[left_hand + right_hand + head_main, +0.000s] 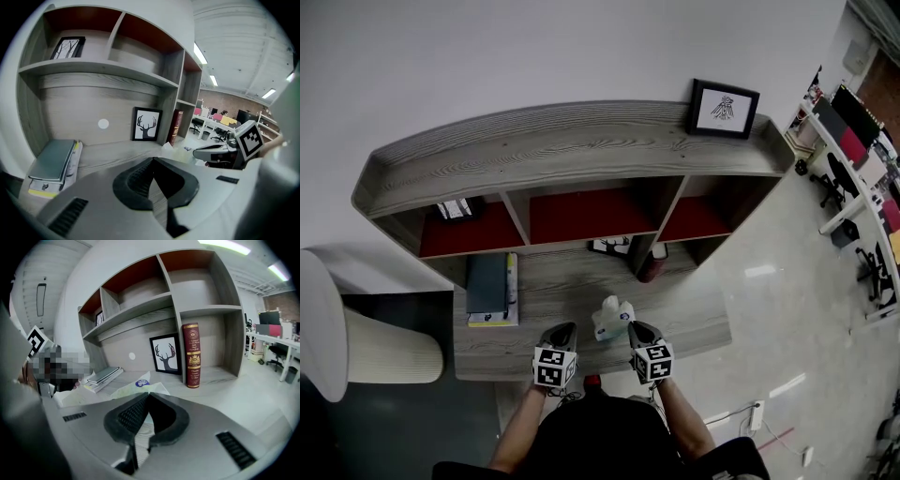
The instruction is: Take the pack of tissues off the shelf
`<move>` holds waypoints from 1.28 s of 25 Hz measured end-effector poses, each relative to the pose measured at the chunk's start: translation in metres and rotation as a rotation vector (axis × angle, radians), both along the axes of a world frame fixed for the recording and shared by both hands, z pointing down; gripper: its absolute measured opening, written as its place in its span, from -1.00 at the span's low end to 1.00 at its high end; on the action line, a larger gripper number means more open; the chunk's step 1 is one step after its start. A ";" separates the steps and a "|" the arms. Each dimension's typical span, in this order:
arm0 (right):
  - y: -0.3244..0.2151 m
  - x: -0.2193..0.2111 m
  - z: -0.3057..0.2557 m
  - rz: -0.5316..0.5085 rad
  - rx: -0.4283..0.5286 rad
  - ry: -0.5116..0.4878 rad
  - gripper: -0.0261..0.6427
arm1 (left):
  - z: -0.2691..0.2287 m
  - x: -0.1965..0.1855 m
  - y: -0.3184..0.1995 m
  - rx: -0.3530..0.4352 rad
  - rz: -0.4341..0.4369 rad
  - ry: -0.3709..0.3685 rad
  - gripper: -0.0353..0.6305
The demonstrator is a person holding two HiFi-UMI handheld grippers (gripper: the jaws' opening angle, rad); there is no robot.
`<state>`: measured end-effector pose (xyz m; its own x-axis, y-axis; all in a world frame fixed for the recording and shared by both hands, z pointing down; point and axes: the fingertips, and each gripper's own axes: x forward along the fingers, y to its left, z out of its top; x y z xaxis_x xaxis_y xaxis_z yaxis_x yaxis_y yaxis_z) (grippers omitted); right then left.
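The pack of tissues (612,319) is down on the table (553,300) near its front edge, out in front of the middle compartment of the shelf (562,141), and it sits tilted, its white top leaning over. The right gripper (636,328) is right up against it: jaws closed, tips meeting at the pack's near edge, though I can't tell from here whether they nip any of the wrapper. The left gripper (562,328) hovers just beside the pack on the other side, jaws closed too, with only wood grain showing through the slit between them. Both grippers are level with each other at the front of the table. Over to the left a stack of books (490,289) lies flat on the table. At the back, a framed deer picture (166,355) leans against the rear panel, with a red book (191,355) upright just beside it. Up on top of the shelf, at the right end, stands another framed picture (724,108).
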<state>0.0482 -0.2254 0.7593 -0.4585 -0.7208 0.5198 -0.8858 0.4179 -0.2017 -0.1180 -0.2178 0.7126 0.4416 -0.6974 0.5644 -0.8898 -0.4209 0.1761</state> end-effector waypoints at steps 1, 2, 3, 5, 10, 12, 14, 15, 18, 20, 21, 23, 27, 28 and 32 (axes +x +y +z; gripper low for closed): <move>0.000 0.001 0.003 0.008 -0.006 0.000 -0.84 | 0.002 0.001 0.001 -0.005 0.001 0.001 -0.88; -0.001 0.002 0.006 0.015 -0.010 0.001 -0.84 | 0.003 0.002 0.001 -0.007 0.002 0.002 -0.88; -0.001 0.003 0.009 0.021 -0.014 0.002 -0.84 | 0.003 0.003 0.001 -0.007 0.004 0.003 -0.88; -0.002 0.004 0.014 0.033 -0.017 0.008 -0.84 | 0.004 0.005 0.001 -0.008 0.007 0.000 -0.88; -0.003 0.004 0.017 0.051 -0.020 0.015 -0.83 | 0.002 0.007 0.002 -0.008 0.010 -0.006 -0.88; -0.002 0.004 0.017 0.046 -0.022 0.008 -0.83 | 0.003 0.007 0.004 -0.008 0.008 -0.007 -0.88; -0.002 0.004 0.016 0.049 -0.021 -0.007 -0.83 | 0.003 0.006 0.006 -0.008 0.004 -0.007 -0.88; -0.002 0.004 0.016 0.050 -0.021 -0.016 -0.83 | 0.003 0.005 0.007 -0.009 0.001 -0.007 -0.88; 0.000 0.002 0.014 0.038 -0.028 -0.054 -0.45 | 0.002 0.003 0.009 -0.011 -0.006 -0.005 -0.88; 0.002 0.001 0.012 0.032 -0.028 -0.067 -0.37 | 0.000 0.004 0.009 -0.008 -0.010 -0.001 -0.88; 0.002 0.001 0.011 0.031 -0.027 -0.067 -0.34 | 0.000 0.004 0.009 -0.007 -0.010 0.001 -0.88; 0.001 0.003 0.008 0.034 -0.019 -0.068 -0.33 | -0.001 0.005 0.009 -0.004 -0.010 0.003 -0.88; -0.002 0.004 -0.002 0.043 0.001 -0.077 -0.33 | -0.002 0.007 0.010 -0.001 -0.010 0.002 -0.88; -0.002 0.003 -0.006 0.037 0.006 -0.074 -0.33 | -0.003 0.007 0.010 0.001 -0.009 0.002 -0.88; -0.005 0.001 -0.022 0.019 0.048 -0.059 -0.33 | -0.009 0.007 0.006 0.024 -0.011 0.000 -0.88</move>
